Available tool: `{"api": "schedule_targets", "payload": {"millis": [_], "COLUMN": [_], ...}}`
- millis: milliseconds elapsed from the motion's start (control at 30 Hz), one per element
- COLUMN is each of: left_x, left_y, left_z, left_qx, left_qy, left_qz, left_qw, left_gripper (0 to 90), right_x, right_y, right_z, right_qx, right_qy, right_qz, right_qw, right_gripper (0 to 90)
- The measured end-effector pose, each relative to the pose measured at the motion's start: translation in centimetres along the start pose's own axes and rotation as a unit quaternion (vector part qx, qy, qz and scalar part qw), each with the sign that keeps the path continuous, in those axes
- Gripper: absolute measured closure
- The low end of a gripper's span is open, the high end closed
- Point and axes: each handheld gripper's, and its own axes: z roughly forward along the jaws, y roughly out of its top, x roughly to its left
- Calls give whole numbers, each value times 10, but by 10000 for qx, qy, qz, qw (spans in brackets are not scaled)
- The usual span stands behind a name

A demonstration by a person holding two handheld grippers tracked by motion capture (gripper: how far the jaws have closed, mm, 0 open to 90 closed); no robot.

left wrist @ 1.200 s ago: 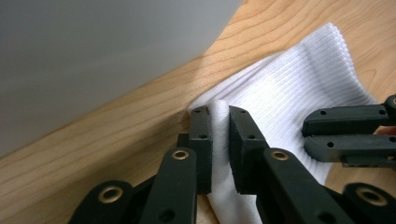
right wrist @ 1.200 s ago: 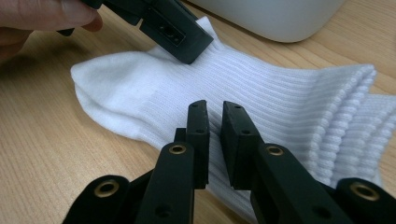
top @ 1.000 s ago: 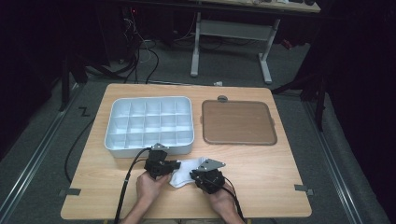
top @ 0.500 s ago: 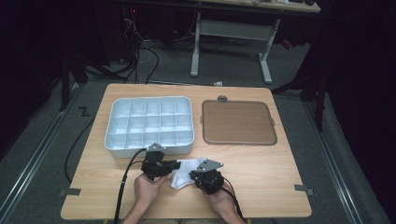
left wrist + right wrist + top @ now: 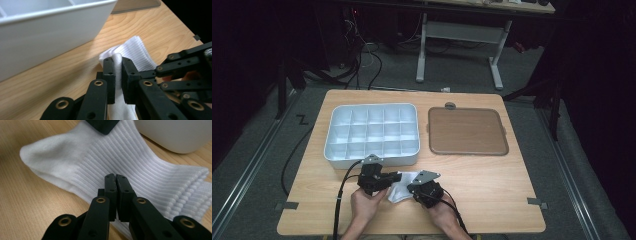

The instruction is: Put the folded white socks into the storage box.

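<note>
A white sock (image 5: 401, 186) lies on the desk (image 5: 492, 185) near its front edge, just in front of the white compartment tray (image 5: 371, 134); the left tool (image 5: 117, 67) has its jaws closed on a raised fold of the sock, fabric pinched between the pads; the right tool (image 5: 116, 184) has its jaws pressed together at the ribbed part of the sock, whose edge runs under them; the brown tray (image 5: 466, 131) sits toward the back right of the desk, well apart from the sock.
</note>
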Motion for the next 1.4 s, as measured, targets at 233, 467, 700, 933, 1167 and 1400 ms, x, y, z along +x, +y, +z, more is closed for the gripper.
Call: {"api": "schedule_targets", "payload": {"millis": [233, 467, 700, 933, 1167, 1400], "left_x": [9, 8, 7, 4, -1, -7], "left_y": [0, 0, 0, 1, 3, 8], "left_z": [-5, -6, -8, -11, -11, -9], "left_qx": [94, 101, 105, 86, 61, 43], "left_qy": [175, 191, 179, 138, 39, -82], "left_qz": [43, 31, 26, 19, -6, -99], "left_qw": [9998, 9998, 9998, 9999, 10000, 9999], "left_gripper": [836, 835, 835, 835, 835, 835], "right_x": [-2, -22, -31, -36, -35, -33], "right_y": [2, -2, -8, -10, -9, -8], "right_z": [-12, -28, -24, -17, -13, -12], "right_qx": [-114, -214, -75, 47, 70, 52], "right_qy": [-89, -636, -608, -392, -305, -295], "right_qz": [18, 306, 483, 637, 607, 603], "right_qw": [9999, 9973, 9970, 9972, 9977, 9977], "right_gripper": [828, 715, 685, 698, 706, 708]}}
